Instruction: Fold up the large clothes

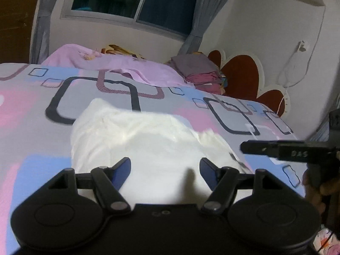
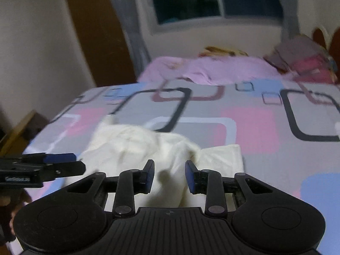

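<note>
A crumpled white garment (image 1: 144,140) is seen lying on the patterned bed (image 1: 31,110) beneath the left gripper (image 1: 165,167), fingers wide and empty, and the right gripper (image 2: 169,175), narrower, nothing visibly pinched; opposite edges are best gripped and drawn flat before folding.

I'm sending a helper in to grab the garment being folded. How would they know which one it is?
Start at the bed with the sheet printed in pink, blue and grey squares. Near its front edge, just ahead of the two hand-held grippers, lies a crumpled white garment. It is the only white cloth: the lilac blanket and the folded stack sit far back by the window.
</note>
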Tool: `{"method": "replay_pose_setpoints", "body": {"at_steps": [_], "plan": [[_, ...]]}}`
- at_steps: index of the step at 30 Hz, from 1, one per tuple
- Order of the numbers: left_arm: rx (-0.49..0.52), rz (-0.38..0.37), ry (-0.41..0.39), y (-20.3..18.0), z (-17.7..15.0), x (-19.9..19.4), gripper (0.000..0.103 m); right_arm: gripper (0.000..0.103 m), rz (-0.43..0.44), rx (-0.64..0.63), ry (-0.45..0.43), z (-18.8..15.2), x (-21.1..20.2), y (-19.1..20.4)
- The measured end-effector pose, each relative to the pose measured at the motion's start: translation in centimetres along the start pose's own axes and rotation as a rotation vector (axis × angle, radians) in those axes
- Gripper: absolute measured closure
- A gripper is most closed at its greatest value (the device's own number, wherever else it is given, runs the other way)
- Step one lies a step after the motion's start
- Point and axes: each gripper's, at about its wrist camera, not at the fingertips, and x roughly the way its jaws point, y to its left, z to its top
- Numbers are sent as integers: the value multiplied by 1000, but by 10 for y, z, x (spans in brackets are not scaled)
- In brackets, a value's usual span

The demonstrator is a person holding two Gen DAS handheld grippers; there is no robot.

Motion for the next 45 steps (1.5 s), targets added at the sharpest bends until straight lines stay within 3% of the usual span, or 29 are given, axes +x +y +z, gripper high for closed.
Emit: {"method": "replay_pose_setpoints", "body": {"at_steps": [7,20,27,37,45], "plan": [[-10,64,-14,-27,-46,-33,34,71,40,-73,31,-46,-29,15],[68,183,51,-34,-78,-17,31,71,13,21,124,-104,7,3],[89,225,61,-42,-77,-19,32,71,7,19,146,-99,9,-1],[67,233,-19,-58,-79,-57,29,71,13,7,1,-77,-52,8],[61,258,-52,-63,-66,-59,26,71,11,-3,-24,-62,-49,8]]}}
